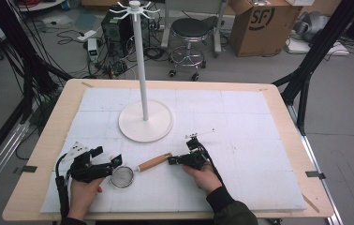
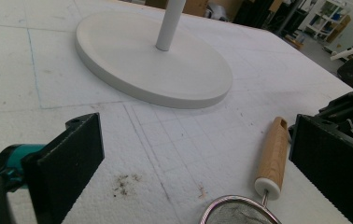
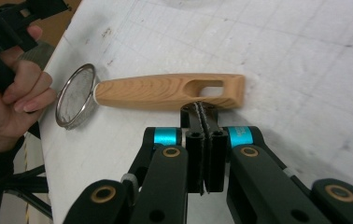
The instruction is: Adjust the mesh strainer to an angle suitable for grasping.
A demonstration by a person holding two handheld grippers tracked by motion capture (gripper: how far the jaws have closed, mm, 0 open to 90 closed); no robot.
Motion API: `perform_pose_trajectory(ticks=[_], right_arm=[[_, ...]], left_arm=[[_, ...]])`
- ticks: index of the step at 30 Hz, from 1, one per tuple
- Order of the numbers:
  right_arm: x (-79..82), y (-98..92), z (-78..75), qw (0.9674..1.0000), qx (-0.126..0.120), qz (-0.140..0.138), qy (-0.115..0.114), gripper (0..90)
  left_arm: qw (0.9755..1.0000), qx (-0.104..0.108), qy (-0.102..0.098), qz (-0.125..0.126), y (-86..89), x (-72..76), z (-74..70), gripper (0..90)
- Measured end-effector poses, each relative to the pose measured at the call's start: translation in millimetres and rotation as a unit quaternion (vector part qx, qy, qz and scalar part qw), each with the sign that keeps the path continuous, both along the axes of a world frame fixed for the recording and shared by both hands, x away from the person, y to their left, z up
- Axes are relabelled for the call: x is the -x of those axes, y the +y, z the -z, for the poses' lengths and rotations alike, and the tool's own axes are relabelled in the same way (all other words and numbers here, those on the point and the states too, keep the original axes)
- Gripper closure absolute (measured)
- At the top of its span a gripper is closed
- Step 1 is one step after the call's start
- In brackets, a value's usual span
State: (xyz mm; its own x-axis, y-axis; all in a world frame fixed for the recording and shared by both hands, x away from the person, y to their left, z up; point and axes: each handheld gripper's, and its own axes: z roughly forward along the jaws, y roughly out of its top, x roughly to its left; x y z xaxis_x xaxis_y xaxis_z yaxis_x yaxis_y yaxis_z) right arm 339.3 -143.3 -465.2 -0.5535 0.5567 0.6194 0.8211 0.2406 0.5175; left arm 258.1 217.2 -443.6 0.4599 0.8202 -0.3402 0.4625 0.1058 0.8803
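Left gripper view: the strainer [image 2: 240,211] is cut by the bottom edge, only the upper arc of its rim and mesh showing. The stand's pole [image 2: 169,25] runs off the top edge, and the right jaw pad is cropped at the right edge.

Right gripper view: the left hand [image 3: 9,100] is cut by the left edge. The stand's base [image 3: 186,3] shows as a blurred sliver at the top edge.

High view: the person's forearms leave the frame at the bottom.

The white stand [image 1: 145,119] (pole and broad base) blocks the mat's [image 1: 259,140] middle; its right half lies open.
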Motion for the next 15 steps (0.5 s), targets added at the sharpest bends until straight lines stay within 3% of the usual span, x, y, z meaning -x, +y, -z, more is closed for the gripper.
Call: perform_pose_trajectory(ticks=[12,15], right_arm=[[-10.8,-10.9,2.8,0.9996,-0.009,0.026,-0.002,89.6],[-13.7,-11.0,3.1,0.9994,-0.014,0.029,0.006,89.6]], left_arm=[[1.0000,-0.004,0.000,0.000,-0.8,-1.6,0.8,3.8],[1.0000,-0.002,0.000,0.001,-1.6,-1.8,0.7,3.8]])
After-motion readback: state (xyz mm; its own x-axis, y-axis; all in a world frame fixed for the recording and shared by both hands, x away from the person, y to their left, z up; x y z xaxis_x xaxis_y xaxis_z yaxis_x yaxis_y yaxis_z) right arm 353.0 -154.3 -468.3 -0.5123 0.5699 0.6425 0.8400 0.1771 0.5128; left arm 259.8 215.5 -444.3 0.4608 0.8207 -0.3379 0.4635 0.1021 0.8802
